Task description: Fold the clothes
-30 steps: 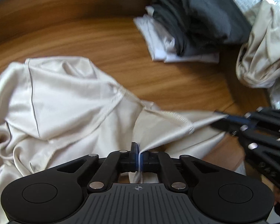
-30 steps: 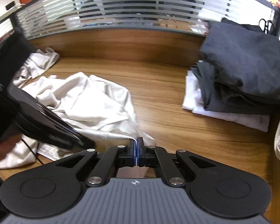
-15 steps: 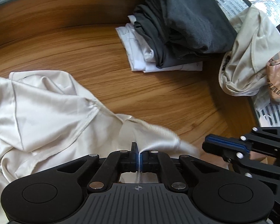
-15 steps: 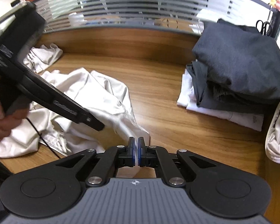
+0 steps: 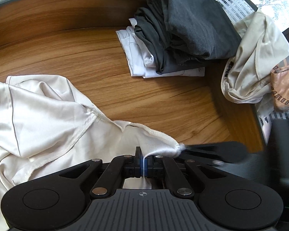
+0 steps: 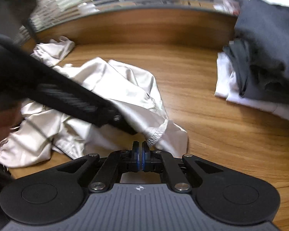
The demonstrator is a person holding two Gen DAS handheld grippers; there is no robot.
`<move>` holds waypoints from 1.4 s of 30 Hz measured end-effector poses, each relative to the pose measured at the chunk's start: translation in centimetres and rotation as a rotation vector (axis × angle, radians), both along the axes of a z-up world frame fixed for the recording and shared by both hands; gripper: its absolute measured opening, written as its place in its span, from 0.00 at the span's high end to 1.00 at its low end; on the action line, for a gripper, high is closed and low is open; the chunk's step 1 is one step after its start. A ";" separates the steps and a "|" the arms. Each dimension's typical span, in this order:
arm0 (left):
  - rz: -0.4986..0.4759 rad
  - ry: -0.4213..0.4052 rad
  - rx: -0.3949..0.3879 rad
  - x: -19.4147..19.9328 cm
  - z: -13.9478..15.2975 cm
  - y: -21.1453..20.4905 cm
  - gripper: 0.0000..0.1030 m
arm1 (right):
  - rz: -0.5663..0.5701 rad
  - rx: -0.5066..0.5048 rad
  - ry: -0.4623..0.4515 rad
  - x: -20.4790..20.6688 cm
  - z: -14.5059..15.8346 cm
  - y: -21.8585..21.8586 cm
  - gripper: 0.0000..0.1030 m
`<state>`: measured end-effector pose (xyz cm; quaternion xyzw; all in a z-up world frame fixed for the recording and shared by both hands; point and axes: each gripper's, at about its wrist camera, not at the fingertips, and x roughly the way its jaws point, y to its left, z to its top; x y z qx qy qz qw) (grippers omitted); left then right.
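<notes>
Between the left tool's (image 5: 144, 163) pads, a thin fold of the cream shirt (image 5: 48, 113) is pinched tight; the rest of the garment lies crumpled on the surface (image 5: 144, 100) off to that tool's left and ahead of it. A second ago the right tool (image 6: 140, 158) had its pads shut on the same hem; half a second ago a slit showed between them, and now they stand narrowly apart with no cloth in the gap. The stitched hem corner (image 6: 157, 133) sits just ahead of its tips and slightly right, apparently let go. In the left view the right tool (image 5: 212, 151) shows as a blur close beside the hem end, so whether it touches the cloth there cannot be told.

My reading: the right side has released one grip and is shifting along the hem to take a new hold, so the shirt can be spread before any fold.

Farther ahead and to the right sits a stack of folded clothes (image 5: 175, 44), grey on white. Another cream garment (image 5: 254, 61) is bunched at the far right.
</notes>
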<state>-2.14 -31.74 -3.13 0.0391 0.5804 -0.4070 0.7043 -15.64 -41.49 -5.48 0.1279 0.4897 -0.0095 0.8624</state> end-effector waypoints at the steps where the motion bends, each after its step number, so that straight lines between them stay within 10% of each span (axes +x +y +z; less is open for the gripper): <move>1: 0.002 -0.009 0.002 0.0 0.1 0.0 0.96 | -0.001 -0.003 0.010 0.6 -0.8 0.0 0.97; 11: 0.059 0.014 0.030 1.2 -1.3 0.6 0.96 | -0.034 -0.054 0.104 2.6 -5.8 -1.1 0.95; 15: 0.055 -0.005 0.053 1.3 -2.0 1.2 0.91 | -0.017 -0.081 0.113 3.2 -6.7 -1.1 0.61; 19: 0.070 -0.022 0.073 1.3 -3.0 3.0 0.74 | 0.013 -0.096 0.116 4.1 -7.4 -1.1 0.59; 29: 0.142 0.020 0.150 2.0 -8.1 8.6 0.70 | 0.146 -0.175 0.120 5.7 -8.6 0.0 0.39; 34: 0.166 0.054 0.162 2.3 -10.1 9.8 0.70 | 0.196 -0.212 0.106 6.1 -8.7 0.1 0.41; 39: 0.182 0.083 0.168 2.6 -11.4 10.0 0.73 | 0.161 -0.195 0.091 5.9 -8.3 -1.0 0.89; 42: 0.185 0.092 0.178 3.0 -11.7 10.0 0.79 | 0.115 -0.125 0.093 5.2 -8.0 -2.2 0.96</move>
